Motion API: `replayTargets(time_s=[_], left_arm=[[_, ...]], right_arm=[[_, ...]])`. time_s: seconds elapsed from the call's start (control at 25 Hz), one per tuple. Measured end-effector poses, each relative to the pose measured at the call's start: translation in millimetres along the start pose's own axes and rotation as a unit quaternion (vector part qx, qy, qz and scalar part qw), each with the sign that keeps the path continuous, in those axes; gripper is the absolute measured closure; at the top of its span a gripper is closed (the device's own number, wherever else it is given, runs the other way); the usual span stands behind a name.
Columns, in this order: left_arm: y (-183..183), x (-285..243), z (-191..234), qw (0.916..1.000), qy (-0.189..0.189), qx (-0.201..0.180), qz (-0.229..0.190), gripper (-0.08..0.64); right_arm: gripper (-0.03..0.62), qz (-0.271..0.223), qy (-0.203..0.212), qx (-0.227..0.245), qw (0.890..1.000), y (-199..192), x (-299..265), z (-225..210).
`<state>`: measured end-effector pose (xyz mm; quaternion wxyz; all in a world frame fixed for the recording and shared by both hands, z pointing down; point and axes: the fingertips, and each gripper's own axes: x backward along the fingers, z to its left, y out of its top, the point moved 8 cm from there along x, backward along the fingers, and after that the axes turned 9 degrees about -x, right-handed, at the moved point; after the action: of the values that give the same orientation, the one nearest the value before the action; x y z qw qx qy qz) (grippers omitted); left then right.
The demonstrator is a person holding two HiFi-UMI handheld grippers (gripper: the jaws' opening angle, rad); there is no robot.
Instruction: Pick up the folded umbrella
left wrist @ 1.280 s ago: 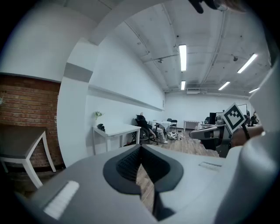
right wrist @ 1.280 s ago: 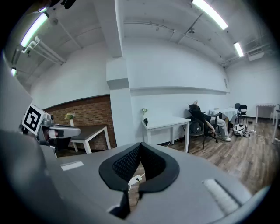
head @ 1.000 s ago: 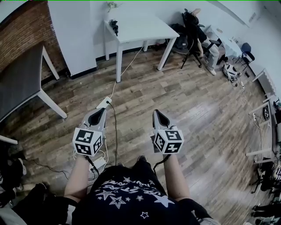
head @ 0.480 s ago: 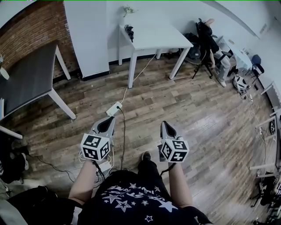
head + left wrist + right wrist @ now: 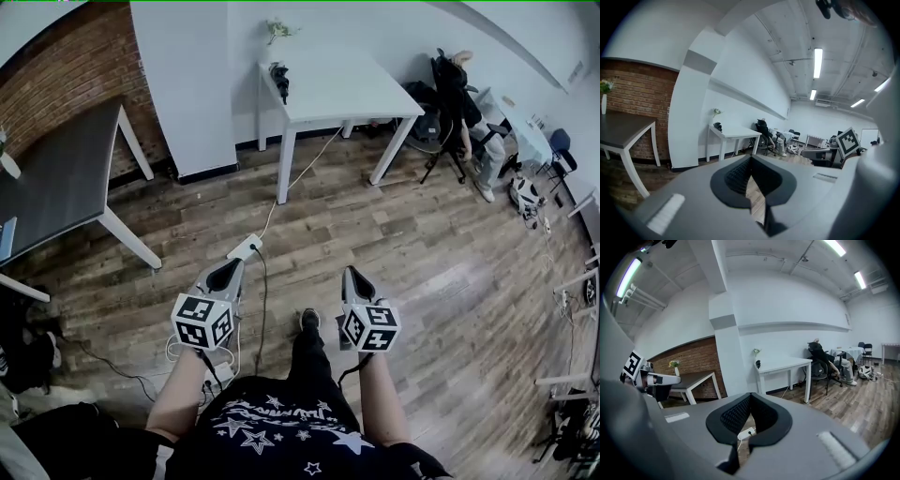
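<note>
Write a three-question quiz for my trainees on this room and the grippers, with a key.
1. True or false: the left gripper holds something between its fingers.
2. Multiple choice: the small dark object at the far end of the room lies on A) the white table, B) the dark table, C) a chair.
3. Short answer: what white thing lies on the wooden floor just ahead of the left gripper?

Key
1. False: its fingers are together with nothing between them.
2. A.
3. A power strip, with its cables.
</note>
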<state>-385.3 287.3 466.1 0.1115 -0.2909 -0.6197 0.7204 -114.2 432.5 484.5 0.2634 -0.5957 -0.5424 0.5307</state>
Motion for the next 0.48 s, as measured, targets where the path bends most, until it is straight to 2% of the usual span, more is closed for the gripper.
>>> replayTargets(time_s=[0.48], left_arm=[[49, -153, 14, 0.9976, 0.061, 0.007, 0.032, 0.557]], right_arm=[[0.577, 0.041, 0.056, -0.005, 0.998, 87, -149, -105]])
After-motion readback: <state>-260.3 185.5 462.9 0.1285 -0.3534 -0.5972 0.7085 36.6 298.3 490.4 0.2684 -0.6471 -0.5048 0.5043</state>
